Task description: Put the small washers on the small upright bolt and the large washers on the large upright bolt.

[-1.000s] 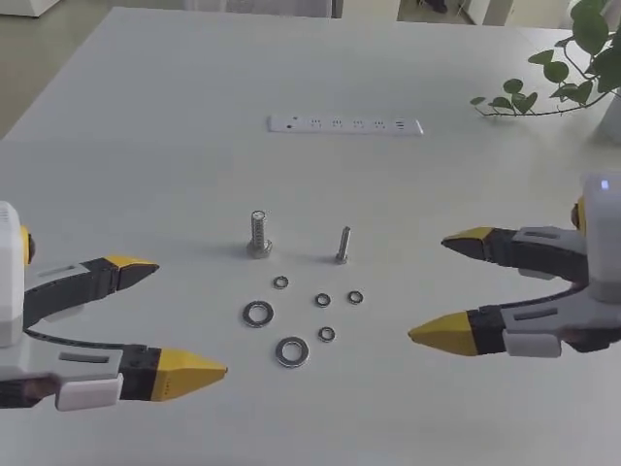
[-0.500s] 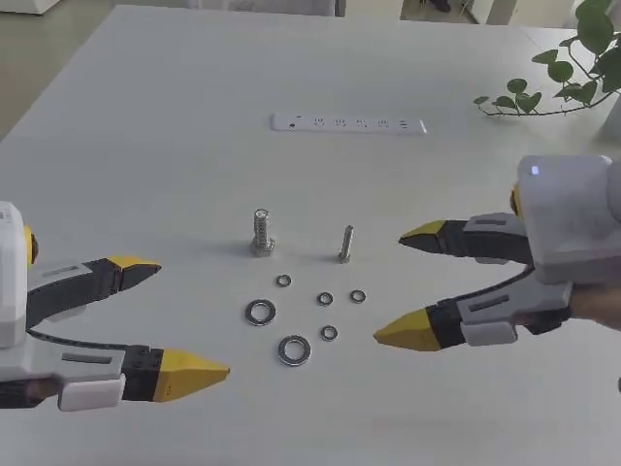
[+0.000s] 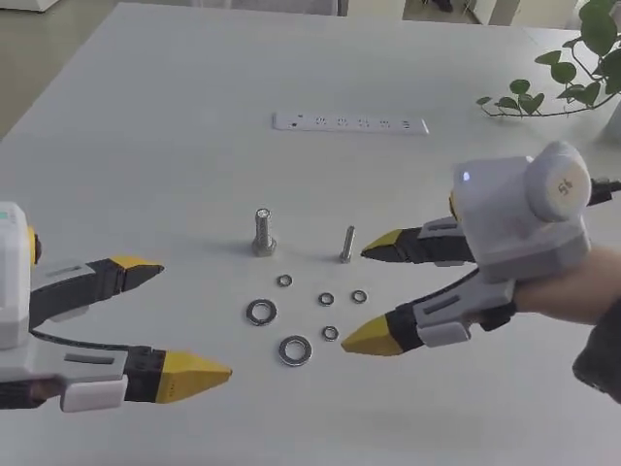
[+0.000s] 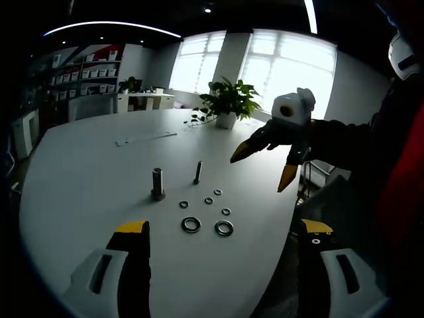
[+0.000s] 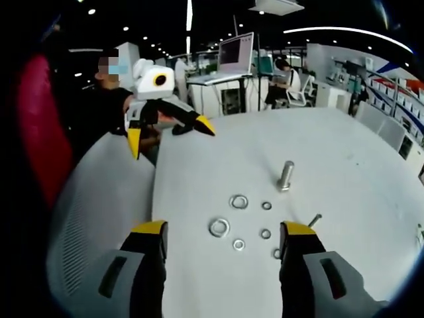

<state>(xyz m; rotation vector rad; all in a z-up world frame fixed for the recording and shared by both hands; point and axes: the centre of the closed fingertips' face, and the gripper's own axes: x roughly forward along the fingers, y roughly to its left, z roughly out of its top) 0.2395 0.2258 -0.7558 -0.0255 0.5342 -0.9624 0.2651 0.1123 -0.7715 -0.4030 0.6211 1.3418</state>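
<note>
On the white table (image 3: 175, 146) a large bolt (image 3: 263, 233) and a thinner small bolt (image 3: 347, 244) stand upright. Two large washers (image 3: 260, 312) (image 3: 294, 349) and several small washers, one (image 3: 284, 281) near the large bolt, lie flat in front of them. My right gripper (image 3: 364, 294) hovers open at the right of the washers, its lower yellow fingertip (image 3: 354, 340) beside a small washer (image 3: 330, 333). My left gripper (image 3: 179, 320) is open at the left, apart from the washers. In the right gripper view the bolts (image 5: 285, 176) (image 5: 314, 220) rise beyond the washers (image 5: 238, 201).
A white power strip (image 3: 349, 123) lies farther back on the table. A potted plant (image 3: 572, 68) trails leaves at the back right corner. In the left gripper view the right gripper (image 4: 262, 172) hangs above the table's right side, held by a person's arm.
My right gripper has moved left and inward, closing on the washers and tilting its tips down. The left gripper and the bolts and washers have stayed put.
</note>
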